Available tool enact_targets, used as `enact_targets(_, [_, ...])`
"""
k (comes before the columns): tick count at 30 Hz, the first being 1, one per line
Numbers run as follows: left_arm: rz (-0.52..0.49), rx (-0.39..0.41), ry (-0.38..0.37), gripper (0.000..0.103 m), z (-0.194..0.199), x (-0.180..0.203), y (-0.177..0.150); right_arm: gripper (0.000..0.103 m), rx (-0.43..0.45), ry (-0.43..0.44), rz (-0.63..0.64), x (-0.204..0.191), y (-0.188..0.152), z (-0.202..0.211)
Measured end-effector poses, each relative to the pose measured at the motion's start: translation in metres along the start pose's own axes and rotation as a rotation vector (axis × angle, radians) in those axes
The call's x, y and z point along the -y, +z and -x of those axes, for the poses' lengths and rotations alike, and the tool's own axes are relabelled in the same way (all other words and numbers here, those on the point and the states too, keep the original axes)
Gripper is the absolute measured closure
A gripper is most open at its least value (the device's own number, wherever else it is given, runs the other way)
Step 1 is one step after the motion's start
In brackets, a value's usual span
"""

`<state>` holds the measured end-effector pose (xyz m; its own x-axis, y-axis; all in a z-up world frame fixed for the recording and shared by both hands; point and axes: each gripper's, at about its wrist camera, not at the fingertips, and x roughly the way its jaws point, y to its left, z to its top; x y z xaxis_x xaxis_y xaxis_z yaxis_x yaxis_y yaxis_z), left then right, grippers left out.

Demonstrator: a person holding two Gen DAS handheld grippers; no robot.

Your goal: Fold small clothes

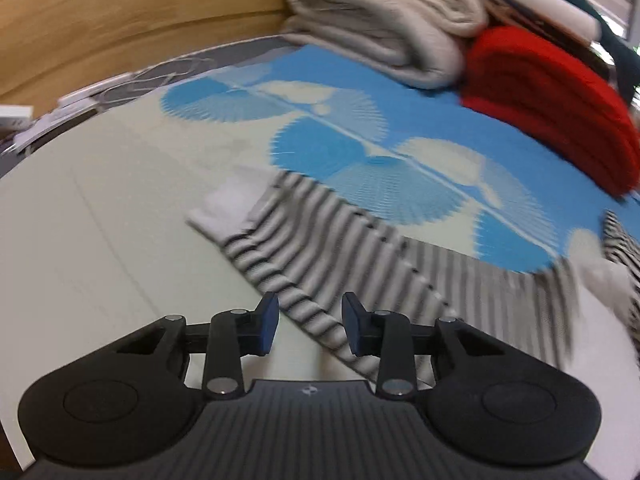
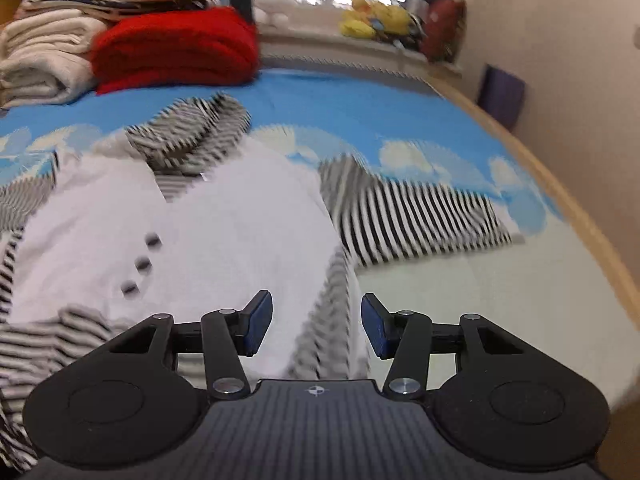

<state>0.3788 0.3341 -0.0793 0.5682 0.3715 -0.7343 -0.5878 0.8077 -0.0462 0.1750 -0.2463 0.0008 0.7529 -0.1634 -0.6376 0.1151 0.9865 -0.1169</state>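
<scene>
Right, you're mid sleeve-fold: both grippers, left [image 1: 310,326] and right [image 2: 317,326], hang released, so next grab the striped sleeve [image 1: 288,264] and fold it over the shirt [image 2: 224,216].

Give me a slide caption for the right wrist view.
Right gripper, jaws open, above a white buttoned garment with striped sleeves, spread on the blue-patterned bed.

The left gripper [image 1: 310,322] hovers over a striped sleeve [image 1: 304,264] spread on the bed [image 1: 100,216], its jaws apart with nothing pinched between them. Farther back, a folded beige garment [image 1: 384,28] lies beside a folded red garment [image 1: 548,108] on the blue-patterned sheet [image 1: 340,132].
</scene>
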Motion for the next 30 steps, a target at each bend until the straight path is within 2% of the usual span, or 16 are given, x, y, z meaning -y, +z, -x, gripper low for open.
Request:
enact_targets(3, [0.066, -0.044, 0.006, 0.063, -0.016, -0.018, 0.004, 0.051, 0.031, 0.068, 0.013, -0.015, 0.041, -0.007])
enact_targets(6, [0.125, -0.065, 0.011, 0.055, -0.026, -0.030, 0.004, 0.051, 0.061, 0.131, 0.051, -0.040, 0.082, -0.022])
enact_targets(10, [0.197, -0.100, -0.010, 0.053, -0.050, -0.038, 0.009, 0.051, 0.093, 0.210, 0.106, -0.078, 0.118, -0.049])
enact_targets(13, [0.195, -0.111, 0.019, 0.050, -0.058, -0.037, 0.010, 0.048, 0.095, 0.267, 0.153, -0.100, 0.129, -0.071])
enact_targets(15, [0.223, -0.143, 0.040, 0.050, -0.063, -0.036, 0.011, 0.047, 0.088, 0.274, 0.196, -0.110, 0.122, -0.087])
enact_targets(18, [0.198, -0.162, 0.084, 0.050, -0.070, -0.027, 0.015, 0.047, -0.022, 0.254, 0.231, -0.121, 0.108, -0.115])
enact_targets(19, [0.187, -0.163, 0.092, 0.051, -0.072, -0.023, 0.015, 0.047, -0.055, 0.257, 0.223, -0.124, 0.106, -0.122])
enact_targets(20, [0.176, -0.165, 0.104, 0.063, -0.074, -0.019, 0.015, 0.047, -0.077, 0.268, 0.208, -0.126, 0.105, -0.128])
enact_targets(21, [0.159, -0.165, 0.122, 0.077, -0.074, -0.015, 0.015, 0.047, -0.087, 0.277, 0.193, -0.129, 0.106, -0.132])
enact_targets(22, [0.136, -0.166, 0.130, 0.099, -0.073, -0.010, 0.016, 0.047, -0.091, 0.279, 0.181, -0.131, 0.108, -0.136])
enact_targets(24, [0.112, -0.144, 0.162, 0.102, -0.063, 0.001, 0.022, 0.047, -0.104, 0.268, 0.146, -0.131, 0.113, -0.142])
enact_targets(26, [0.123, -0.096, 0.159, 0.102, -0.044, 0.013, 0.032, 0.047, -0.120, 0.258, 0.106, -0.127, 0.118, -0.149])
enact_targets(28, [0.138, -0.038, 0.118, 0.102, -0.016, 0.028, 0.045, 0.047, -0.132, 0.245, 0.077, -0.118, 0.121, -0.153])
enact_targets(30, [0.139, 0.030, 0.045, 0.102, 0.020, 0.051, 0.058, 0.047, -0.138, 0.220, 0.067, -0.110, 0.123, -0.155])
